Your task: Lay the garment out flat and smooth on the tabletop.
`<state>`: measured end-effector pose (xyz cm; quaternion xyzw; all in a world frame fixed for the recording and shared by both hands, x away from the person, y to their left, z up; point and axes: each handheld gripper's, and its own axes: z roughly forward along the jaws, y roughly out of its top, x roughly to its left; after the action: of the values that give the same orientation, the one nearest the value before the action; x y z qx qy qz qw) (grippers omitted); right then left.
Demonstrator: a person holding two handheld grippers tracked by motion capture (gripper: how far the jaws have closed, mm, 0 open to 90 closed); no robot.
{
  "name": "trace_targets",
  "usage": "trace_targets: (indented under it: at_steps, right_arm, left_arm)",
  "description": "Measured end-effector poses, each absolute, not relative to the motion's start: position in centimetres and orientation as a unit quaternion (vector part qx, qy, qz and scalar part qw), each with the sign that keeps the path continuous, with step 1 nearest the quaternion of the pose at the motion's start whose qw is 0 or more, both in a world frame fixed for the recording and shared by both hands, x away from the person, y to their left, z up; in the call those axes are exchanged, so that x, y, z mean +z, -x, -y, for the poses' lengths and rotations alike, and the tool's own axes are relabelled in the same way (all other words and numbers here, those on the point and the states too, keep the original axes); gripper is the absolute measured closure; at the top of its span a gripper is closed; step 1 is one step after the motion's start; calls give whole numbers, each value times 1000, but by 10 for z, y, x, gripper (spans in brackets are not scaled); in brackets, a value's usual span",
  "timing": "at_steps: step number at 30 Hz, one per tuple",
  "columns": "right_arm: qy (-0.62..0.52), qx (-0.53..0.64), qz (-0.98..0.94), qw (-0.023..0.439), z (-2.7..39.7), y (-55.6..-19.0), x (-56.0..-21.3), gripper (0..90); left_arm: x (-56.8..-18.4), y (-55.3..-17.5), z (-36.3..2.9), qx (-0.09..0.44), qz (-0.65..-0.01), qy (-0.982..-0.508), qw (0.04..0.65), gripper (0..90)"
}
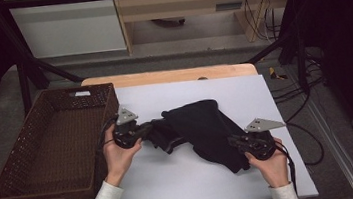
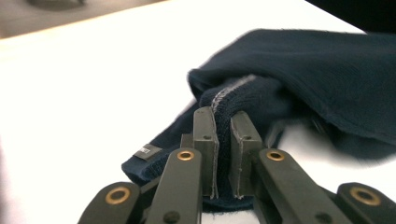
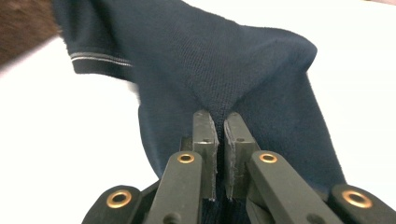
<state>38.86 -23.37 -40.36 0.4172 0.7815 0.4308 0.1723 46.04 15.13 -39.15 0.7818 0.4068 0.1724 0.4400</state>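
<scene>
A dark navy knitted garment (image 1: 203,126) lies crumpled in the middle of the white table sheet (image 1: 184,184). My left gripper (image 1: 152,128) is at its left end, shut on a rolled edge with pale stitching (image 2: 229,93); the cloth (image 2: 327,70) rises off the sheet beyond the jaws, and a small label (image 2: 147,150) shows on it. My right gripper (image 1: 232,141) is at the garment's lower right. In the right gripper view the gripper (image 3: 220,116) pinches a fold, and the fabric (image 3: 210,60) pulls up into a peak from the closed jaws. A pale-striped hem (image 3: 100,59) hangs at upper left.
A brown wicker basket (image 1: 3,184) stands at the left edge of the table, close to the left hand. A wooden table edge (image 1: 171,75) shows behind the white sheet. Cables (image 1: 306,110) trail on the floor to the right.
</scene>
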Motion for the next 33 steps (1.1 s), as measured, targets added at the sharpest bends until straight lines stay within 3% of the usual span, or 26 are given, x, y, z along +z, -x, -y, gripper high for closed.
trace_targets:
  at_steps: [5, 9, 13, 15, 19, 25, 27, 28, 31, 32, 33]
  right_arm:
    - [-392, 442, -793, 149, 223, -382, -395, 858]
    - [-394, 417, -808, 132, 210, -389, -411, 847]
    - [-410, 394, -808, 155, 205, -401, -429, 692]
    - [-402, 412, -799, 174, 201, -403, -428, 567]
    - [-379, 449, -788, 186, 182, -407, -417, 416]
    - [-364, 445, -802, 164, 130, -434, -424, 352]
    - [-360, 432, -811, 162, 114, -443, -431, 374]
    - [-360, 427, -813, 162, 107, -446, -434, 436]
    - [-361, 397, -827, 168, 98, -451, -434, 778]
    - [-362, 395, -827, 168, 98, -451, -431, 844]
    - [-370, 400, -822, 164, 102, -451, -425, 856]
  left_arm:
    - [-401, -465, -160, 185, -433, -782, 408, 830]
    - [-418, -462, -162, 171, -439, -782, 408, 830]
    - [-424, -449, -164, 170, -419, -789, 417, 829]
    - [-428, -443, -162, 169, -410, -794, 416, 828]
    - [-437, -436, -161, 159, -395, -803, 417, 828]
    - [-446, -431, -162, 152, -390, -804, 422, 826]
    - [-447, -430, -162, 152, -388, -806, 421, 826]
    - [-447, -430, -162, 153, -388, -805, 422, 826]
    - [-447, -430, -162, 154, -389, -804, 422, 826]
    - [-447, -430, -163, 156, -388, -805, 422, 826]
    - [-446, -429, -163, 157, -388, -804, 422, 826]
